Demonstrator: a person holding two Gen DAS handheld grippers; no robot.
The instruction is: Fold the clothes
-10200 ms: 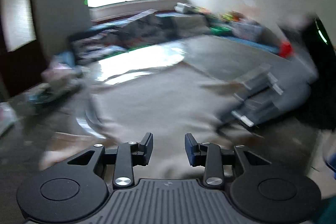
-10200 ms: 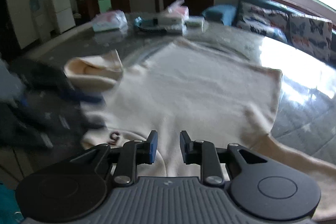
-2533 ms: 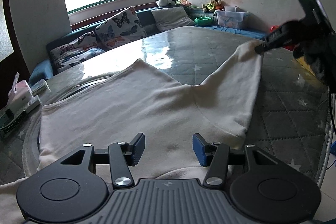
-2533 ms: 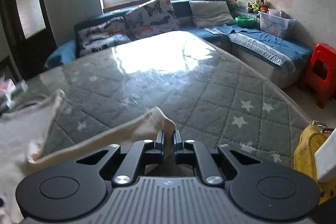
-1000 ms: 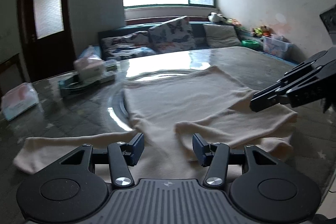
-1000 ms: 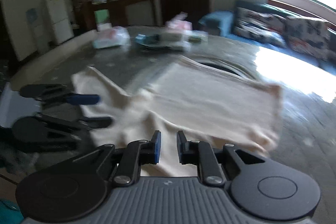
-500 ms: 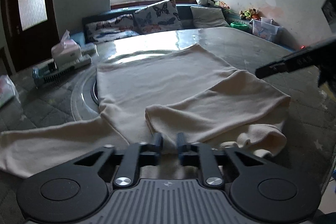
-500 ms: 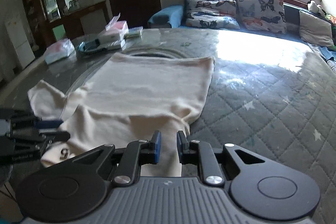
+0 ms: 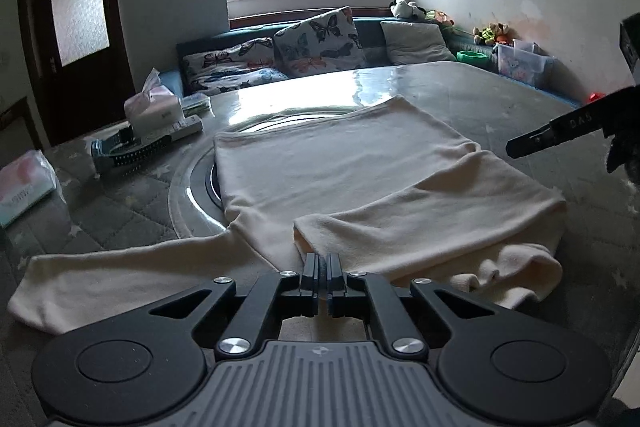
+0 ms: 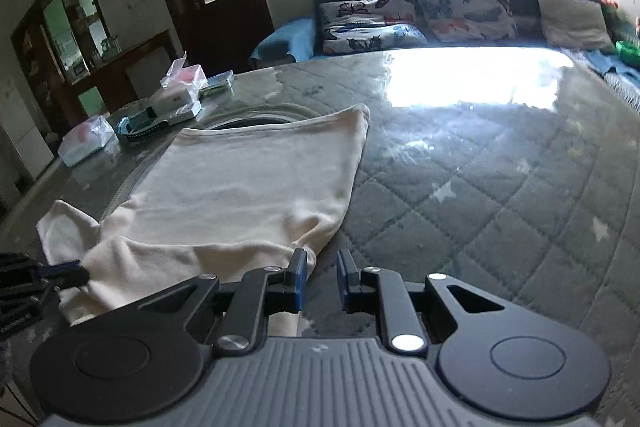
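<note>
Low, left gripper (image 9: 323,263) pinching sweater (image 9: 360,183), right gripper (image 10: 320,275) parted

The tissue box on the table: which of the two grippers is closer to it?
Left, probably. The tissue box sits at the table's far left. The left gripper is at the sweater's near-middle edge; the right gripper is beyond the sweater's right side.

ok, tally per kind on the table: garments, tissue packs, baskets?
Cream garment: 1
Tissue packs: 2, a box and a soft pack
Blue basket: 1
Total: 4
</note>
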